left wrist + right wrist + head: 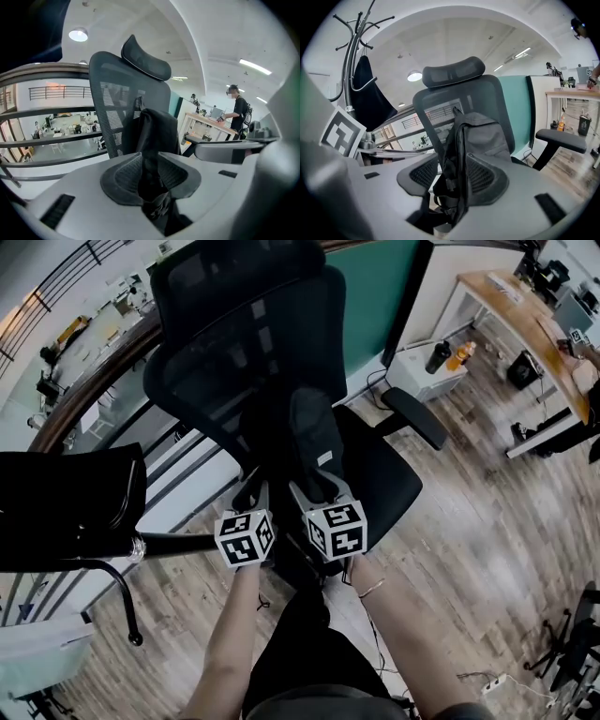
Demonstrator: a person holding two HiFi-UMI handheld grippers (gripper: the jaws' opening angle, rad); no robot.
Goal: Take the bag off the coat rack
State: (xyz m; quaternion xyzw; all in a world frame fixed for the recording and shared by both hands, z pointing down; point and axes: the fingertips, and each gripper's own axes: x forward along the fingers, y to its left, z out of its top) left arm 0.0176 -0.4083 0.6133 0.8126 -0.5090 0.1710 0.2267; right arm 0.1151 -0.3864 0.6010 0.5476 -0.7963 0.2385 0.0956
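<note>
Dim and underexposed in head view, little detail on black chair (244,352) and bag (314,437). Brighter in both gripper views, lit from 1 round ceiling lamp (78,34) and strip lights (255,66), slight glare there. Strong fisheye bending, black corners. Soft blur in nearest foreground.

Bag (483,136) black, perhaps dark grey; chair (244,343) black mesh; panel (370,296) teal; floor (487,521) grey-brown woodgrain; marker cube (245,538) black-white squares.

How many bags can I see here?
2: a black backpack standing on the office chair, and a dark bag hanging from the coat rack. Others may be hidden.
</note>
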